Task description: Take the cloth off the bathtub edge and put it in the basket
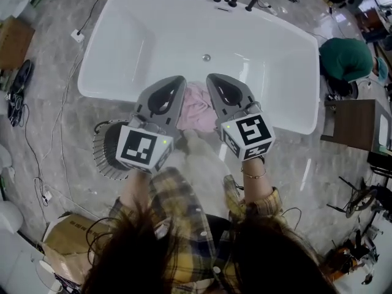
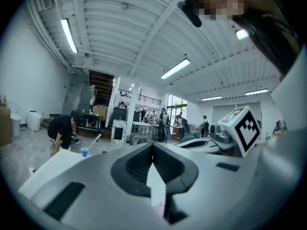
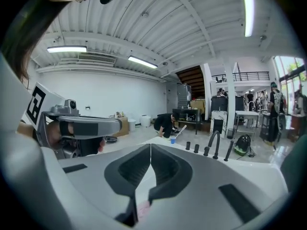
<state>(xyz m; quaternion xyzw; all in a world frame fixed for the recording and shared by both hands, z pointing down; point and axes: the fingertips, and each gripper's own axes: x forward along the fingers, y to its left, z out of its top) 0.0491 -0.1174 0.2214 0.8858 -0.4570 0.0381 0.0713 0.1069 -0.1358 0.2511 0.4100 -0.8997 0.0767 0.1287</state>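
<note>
- Dark wire basket (image 1: 105,147) stands on the floor at left, just outside the bathtub (image 1: 288,103).
- Left gripper (image 1: 178,80): jaws fully closed, tips meeting, nothing held.
- Pink cloth (image 1: 197,108) lies draped on the tub's near edge, between both grippers.
- Right gripper (image 1: 212,78): jaws fully closed, empty.

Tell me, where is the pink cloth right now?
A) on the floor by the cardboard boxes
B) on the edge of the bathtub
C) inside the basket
B: the pink cloth lies draped over the near rim of the white bathtub, apart from the basket on the floor.
</note>
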